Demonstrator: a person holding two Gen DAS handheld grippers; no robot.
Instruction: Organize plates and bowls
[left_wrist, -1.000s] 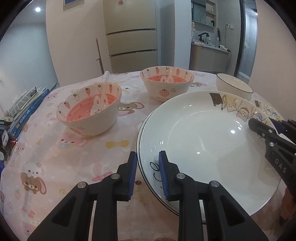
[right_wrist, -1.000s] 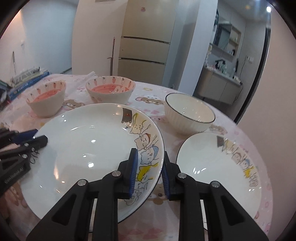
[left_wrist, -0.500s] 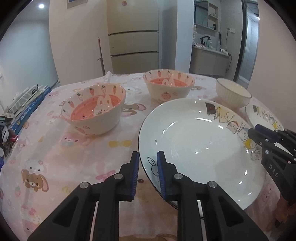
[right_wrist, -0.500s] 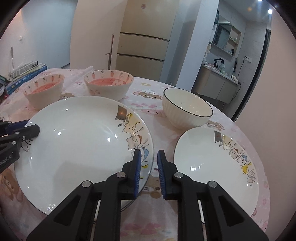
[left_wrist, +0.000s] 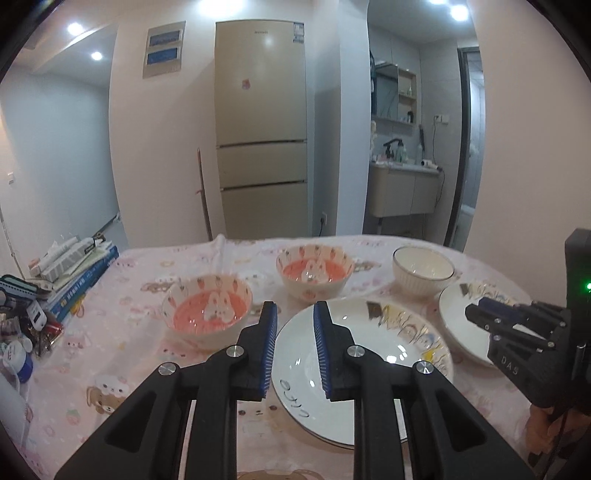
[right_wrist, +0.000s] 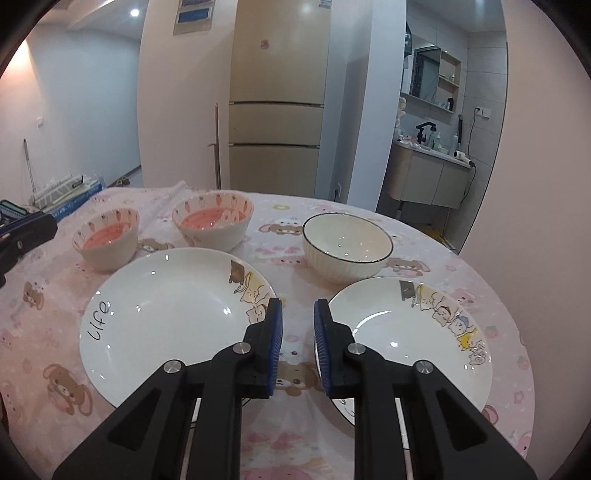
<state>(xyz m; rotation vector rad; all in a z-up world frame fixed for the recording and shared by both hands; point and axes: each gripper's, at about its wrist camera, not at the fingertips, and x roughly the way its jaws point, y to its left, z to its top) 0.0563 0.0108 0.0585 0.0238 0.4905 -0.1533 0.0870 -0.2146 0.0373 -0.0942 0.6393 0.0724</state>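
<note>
A large white plate (left_wrist: 369, 354) (right_wrist: 166, 314) with cartoon cats and the word "life" lies flat on the pink tablecloth. To its right rests a smaller matching plate (right_wrist: 406, 332) (left_wrist: 461, 332). Two pink strawberry bowls (left_wrist: 207, 310) (left_wrist: 314, 271) and a ribbed white bowl (right_wrist: 347, 243) stand behind them. My left gripper (left_wrist: 294, 306) hovers above the large plate's near left rim, its jaws opening with nothing between them. My right gripper (right_wrist: 298, 302) hangs over the gap between the two plates, its jaws slightly apart and empty.
Books (left_wrist: 74, 273) and small clutter (left_wrist: 22, 332) are piled along the table's left edge. The round table's right edge curves close by the small plate. A fridge (left_wrist: 262, 147) stands behind the table.
Both grippers held the large plate's rim between their jaws before. Now both have let go, risen and drawn back. The plate lies on the cloth.
</note>
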